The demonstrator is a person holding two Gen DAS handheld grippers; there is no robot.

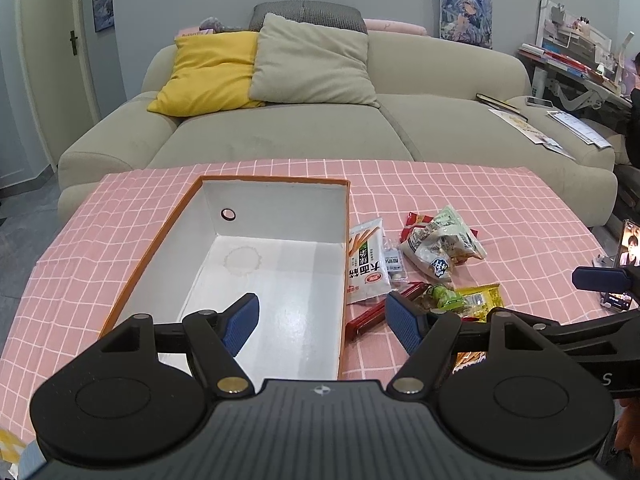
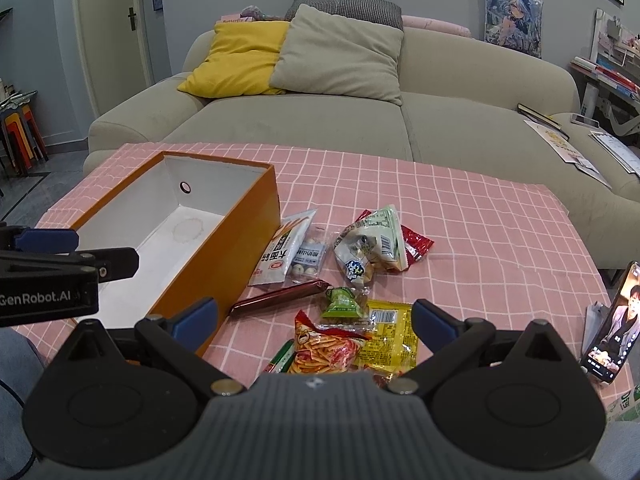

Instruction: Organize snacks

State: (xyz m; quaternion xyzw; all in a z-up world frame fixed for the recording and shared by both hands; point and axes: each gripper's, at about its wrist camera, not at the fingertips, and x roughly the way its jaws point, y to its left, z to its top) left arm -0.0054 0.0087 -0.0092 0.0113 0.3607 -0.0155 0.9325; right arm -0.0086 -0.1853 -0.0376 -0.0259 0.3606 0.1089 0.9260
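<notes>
While both tongs (image 1: 322, 318) (image 2: 314, 320) gape, right view alone shows chips bag (image 2: 326, 346), phone (image 2: 610, 332).

Pink checked table (image 2: 460, 216), orange box (image 2: 224, 248), snacks (image 2: 372, 248), phone (image 2: 612, 328)

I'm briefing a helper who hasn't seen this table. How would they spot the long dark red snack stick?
Find the orange box on the pink checked tablecloth. Along its right wall lies the dark red stick, at the snack pile's left edge. It alone is long, thin and glossy; its neighbours are flat packets.
</notes>
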